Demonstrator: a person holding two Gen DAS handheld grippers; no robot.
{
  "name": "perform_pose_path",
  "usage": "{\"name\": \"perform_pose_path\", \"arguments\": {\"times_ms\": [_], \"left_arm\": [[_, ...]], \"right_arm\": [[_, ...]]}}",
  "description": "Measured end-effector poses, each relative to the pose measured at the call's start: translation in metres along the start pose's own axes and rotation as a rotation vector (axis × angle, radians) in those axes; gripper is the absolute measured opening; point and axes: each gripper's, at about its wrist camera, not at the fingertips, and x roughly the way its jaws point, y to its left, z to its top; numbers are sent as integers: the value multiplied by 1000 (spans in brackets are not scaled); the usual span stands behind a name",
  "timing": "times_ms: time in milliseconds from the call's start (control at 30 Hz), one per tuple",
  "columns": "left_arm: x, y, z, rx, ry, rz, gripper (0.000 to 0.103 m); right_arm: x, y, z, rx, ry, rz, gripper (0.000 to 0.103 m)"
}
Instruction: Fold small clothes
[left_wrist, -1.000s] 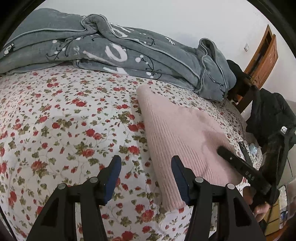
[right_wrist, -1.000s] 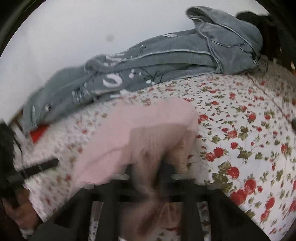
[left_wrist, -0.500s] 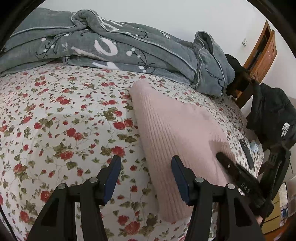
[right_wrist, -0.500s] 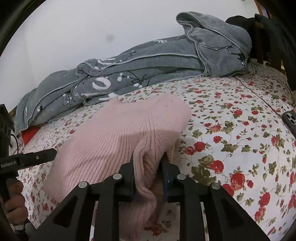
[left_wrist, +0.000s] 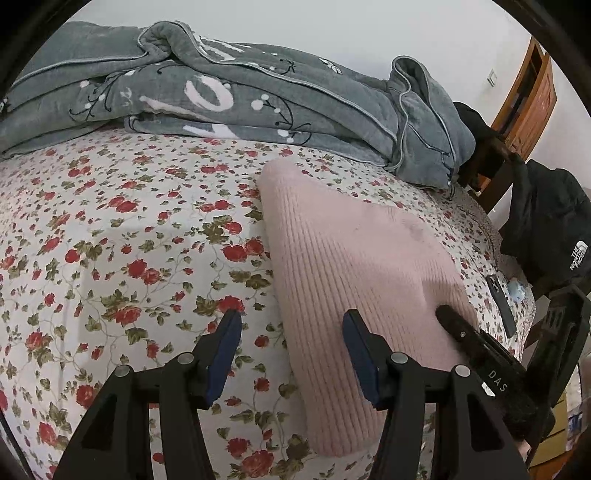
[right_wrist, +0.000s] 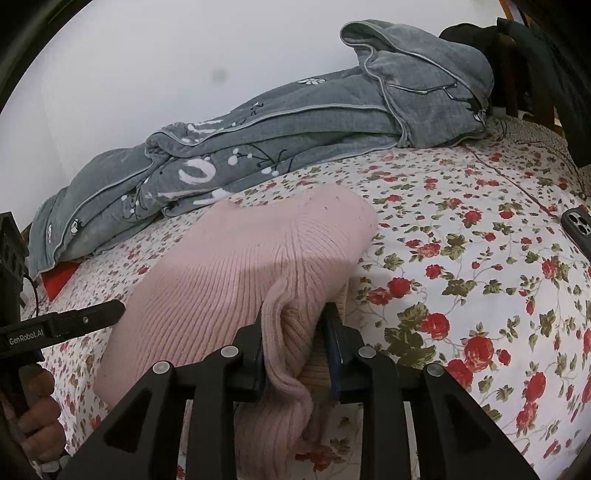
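Note:
A pink ribbed knit garment (left_wrist: 343, 258) lies folded on the floral bedsheet (left_wrist: 110, 240); it also shows in the right wrist view (right_wrist: 240, 266). My left gripper (left_wrist: 291, 332) is open and empty, its jaws straddling the garment's near left edge just above the sheet. My right gripper (right_wrist: 295, 325) is shut on a bunched fold of the pink garment at its near right corner, with loose knit hanging below the fingers. The right gripper also appears in the left wrist view (left_wrist: 448, 317), at the garment's right side.
A rumpled grey blanket (left_wrist: 221, 92) lies along the back of the bed against the wall. A phone (right_wrist: 578, 225) lies on the sheet at the right. A black jacket (left_wrist: 546, 221) hangs on a wooden chair beside the bed. A red item (right_wrist: 59, 280) peeks out at the far left.
The right gripper has steadied with the fold still held, and the pink garment has settled flatter on the sheet. The left gripper stays open and has shifted only slightly.

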Motion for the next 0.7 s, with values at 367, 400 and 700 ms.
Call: {"name": "perform_pose_path", "arguments": {"times_ms": [367, 400, 700], "left_arm": [[5, 1, -2, -2, 2, 0, 57], [6, 1, -3, -4, 2, -2, 57], [8, 4, -5, -10, -1, -8, 58]], "right_arm": [[1, 1, 0, 2, 1, 2, 28], [1, 1, 0, 3, 1, 3, 29], [1, 1, 0, 1, 2, 4, 29]]}}
